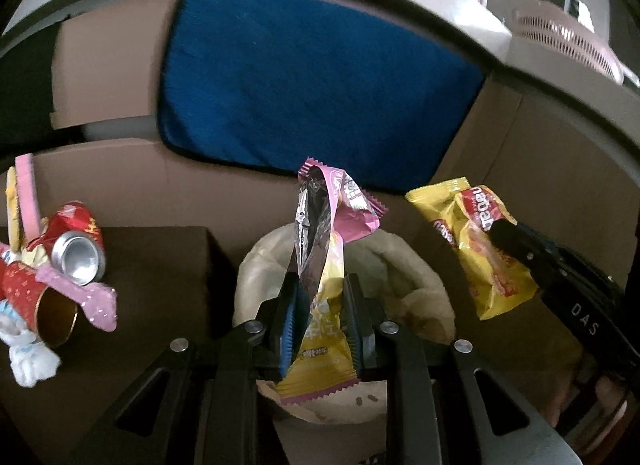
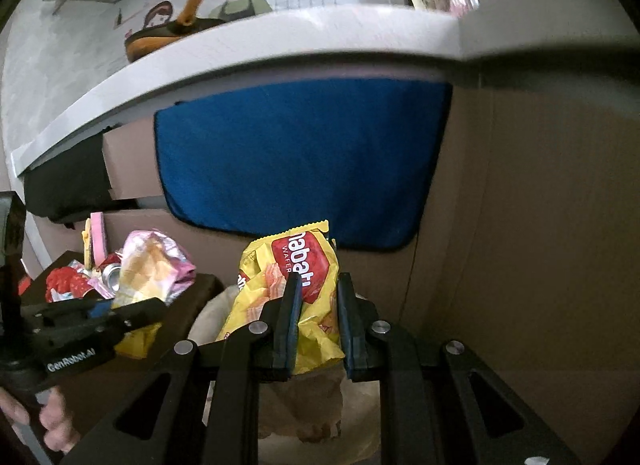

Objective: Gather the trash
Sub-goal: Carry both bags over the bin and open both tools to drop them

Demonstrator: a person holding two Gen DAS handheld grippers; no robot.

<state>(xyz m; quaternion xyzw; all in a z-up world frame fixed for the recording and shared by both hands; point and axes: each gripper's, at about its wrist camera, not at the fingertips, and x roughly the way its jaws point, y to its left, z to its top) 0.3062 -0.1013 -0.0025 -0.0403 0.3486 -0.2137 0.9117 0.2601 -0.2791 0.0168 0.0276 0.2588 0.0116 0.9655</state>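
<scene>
Holding a wrapper apiece, both grippers hang above the mouth of a bin lined with a pale bag (image 1: 420, 265), which sits on the floor in front of a cardboard wall with a blue cloth (image 1: 312, 81) draped over it. The left gripper (image 1: 320, 317) has its jaws closed on a pink-and-yellow snack wrapper (image 1: 324, 265), whose open silver-lined top stands up between the fingers while its crimped lower edge dangles right over the liner. The right gripper (image 2: 318, 317) is clamped on a yellow wafer wrapper (image 2: 296, 265), crumpled and sticking up past the fingertips; in the left wrist view that same wrapper sits just beside the far right rim of the bin, so it looks a little less centred than the pink one. Neither wrapper has been let go, so this pair is carried but not yet binned. Inside the liner some crumpled paper-like scraps seem to lie already, though it is too dim to say what they are. Plenty appears left to do: on the dark brown surface to the left of the bin, near its far left edge, a heap of rubbish waits, including a crushed red drink can (image 1: 78, 245), a red paper cup (image 1: 36, 305) lying on its side, pink scraps and a white crumpled piece. By my reckoning the task is midway at best, with two drops pending and that pile untouched.
</scene>
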